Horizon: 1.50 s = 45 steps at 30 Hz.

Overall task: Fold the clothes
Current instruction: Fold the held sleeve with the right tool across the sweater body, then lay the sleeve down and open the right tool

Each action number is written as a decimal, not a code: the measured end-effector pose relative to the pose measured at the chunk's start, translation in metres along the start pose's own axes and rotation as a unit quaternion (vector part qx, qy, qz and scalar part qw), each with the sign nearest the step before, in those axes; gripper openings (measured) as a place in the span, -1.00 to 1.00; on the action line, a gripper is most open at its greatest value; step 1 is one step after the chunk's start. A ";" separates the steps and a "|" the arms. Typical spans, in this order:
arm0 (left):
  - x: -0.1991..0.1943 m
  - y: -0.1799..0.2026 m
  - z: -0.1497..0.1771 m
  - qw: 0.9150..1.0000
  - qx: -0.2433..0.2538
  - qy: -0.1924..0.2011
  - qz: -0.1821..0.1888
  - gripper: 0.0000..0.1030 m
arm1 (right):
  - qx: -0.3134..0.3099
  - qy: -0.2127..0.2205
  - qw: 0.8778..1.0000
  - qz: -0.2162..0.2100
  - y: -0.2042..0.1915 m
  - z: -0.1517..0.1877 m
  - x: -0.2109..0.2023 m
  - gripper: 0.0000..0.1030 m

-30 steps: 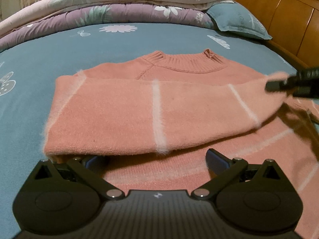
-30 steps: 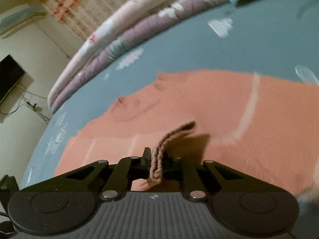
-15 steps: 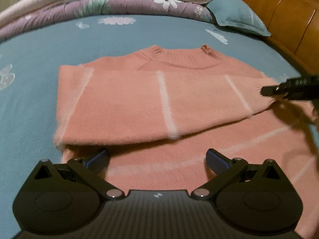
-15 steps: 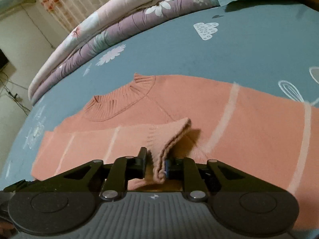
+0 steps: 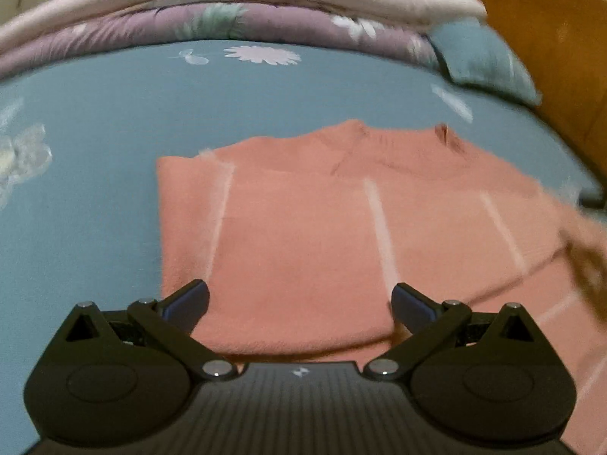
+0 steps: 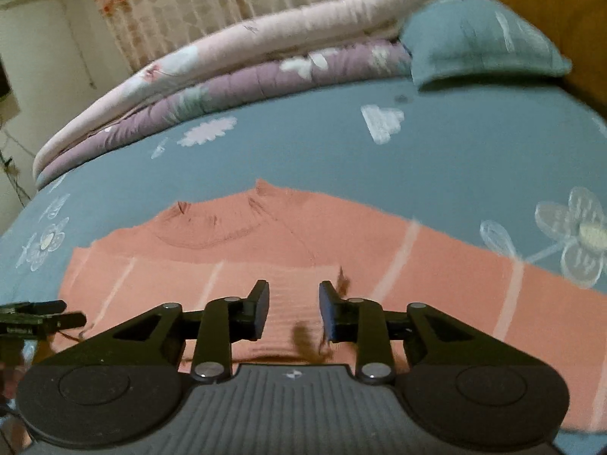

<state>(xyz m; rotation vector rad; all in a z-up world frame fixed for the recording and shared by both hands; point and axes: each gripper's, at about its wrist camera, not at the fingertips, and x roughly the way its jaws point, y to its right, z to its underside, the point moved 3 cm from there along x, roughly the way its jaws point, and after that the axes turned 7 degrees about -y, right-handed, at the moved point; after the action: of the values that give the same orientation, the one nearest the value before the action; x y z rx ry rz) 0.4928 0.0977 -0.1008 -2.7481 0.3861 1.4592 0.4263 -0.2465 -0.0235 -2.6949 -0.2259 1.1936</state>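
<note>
A salmon-pink sweater (image 5: 303,235) lies flat on a blue floral sheet (image 5: 95,159), one sleeve (image 6: 212,284) folded across its chest.

The collar faces the far side. The left gripper (image 5: 299,303) hangs over the sweater's near left part, jaws wide, nothing between them. The right gripper (image 6: 294,307) hangs over the sleeve's cuff end, jaws parted with the ribbed cuff lying loose below the gap. Far behind, folded pink and purple quilts (image 6: 235,72) are stacked beside a blue pillow (image 6: 481,45), against a wooden headboard (image 5: 550,38).
</note>
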 end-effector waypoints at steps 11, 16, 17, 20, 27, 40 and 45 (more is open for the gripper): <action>-0.020 -0.017 -0.043 0.999 -0.017 0.037 0.031 0.99 | -0.122 -0.061 0.988 -0.066 -0.062 -0.001 0.057 -0.15; 0.029 -0.035 -0.059 0.999 -0.034 0.012 0.012 0.98 | -0.132 -0.091 0.985 -0.064 -0.069 0.013 0.083 0.21; 0.035 -0.038 -0.059 0.999 -0.035 0.019 0.004 0.98 | -0.135 -0.092 0.984 -0.064 -0.071 0.016 0.081 0.29; 0.041 -0.039 -0.060 0.999 -0.030 0.020 -0.008 0.99 | -0.142 -0.092 0.983 -0.072 -0.073 0.019 0.081 0.50; -0.006 -0.023 -0.042 0.999 -0.027 0.020 0.035 0.99 | -0.106 -0.085 0.985 -0.103 -0.071 0.019 0.086 0.80; -0.041 0.018 -0.017 1.000 -0.003 -0.002 0.024 0.99 | -0.104 -0.067 0.989 -0.081 -0.063 0.024 0.044 1.00; -0.060 0.046 0.010 0.999 0.031 -0.034 0.020 0.99 | -0.083 -0.078 0.992 -0.045 -0.032 0.060 0.001 1.00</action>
<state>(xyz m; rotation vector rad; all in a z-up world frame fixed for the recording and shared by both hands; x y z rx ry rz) 0.4424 0.0672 -0.0530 -2.6492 0.4786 1.5183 0.3800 -0.2091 -0.0565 -2.6948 -0.4840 1.4179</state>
